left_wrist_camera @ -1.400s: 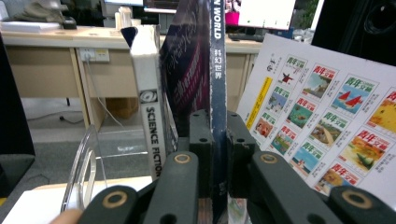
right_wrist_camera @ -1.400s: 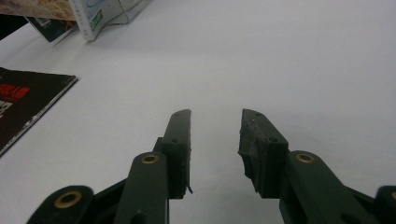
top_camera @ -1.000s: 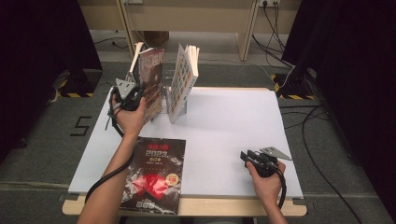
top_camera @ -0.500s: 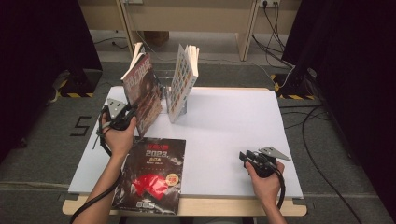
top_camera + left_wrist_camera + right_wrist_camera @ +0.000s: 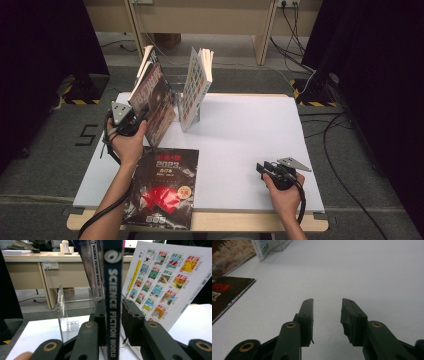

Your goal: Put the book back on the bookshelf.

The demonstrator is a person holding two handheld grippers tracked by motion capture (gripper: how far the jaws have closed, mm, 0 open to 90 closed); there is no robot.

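The left gripper (image 5: 136, 118) has its jaws clamped on the spine of a magazine (image 5: 113, 302), the words SCIENCE FICTION WORLD running up between them in the left gripper view. From above, that magazine (image 5: 156, 102) is held tilted at the table's far left, leaning out over the near edge of a clear plastic stand (image 5: 63, 312). A second copy (image 5: 95, 270) stands just behind it, and a third magazine with a grid of small covers (image 5: 196, 87) leans at the right of the stand.

Judging by the tilt, this looks like a magazine being drawn out of the stand or set into it; I cannot tell which. Either way, the grip on the spine is narrow, so the pages can sag and swing. Best to keep it upright, move slowly, and keep clear of the neighbouring copy so it does not topple.

Flat on the near left of the white table (image 5: 240, 135) lies a black magazine (image 5: 162, 187) with red artwork. The right gripper (image 5: 266, 167) rests low on the near right, jaws apart, nothing between them.
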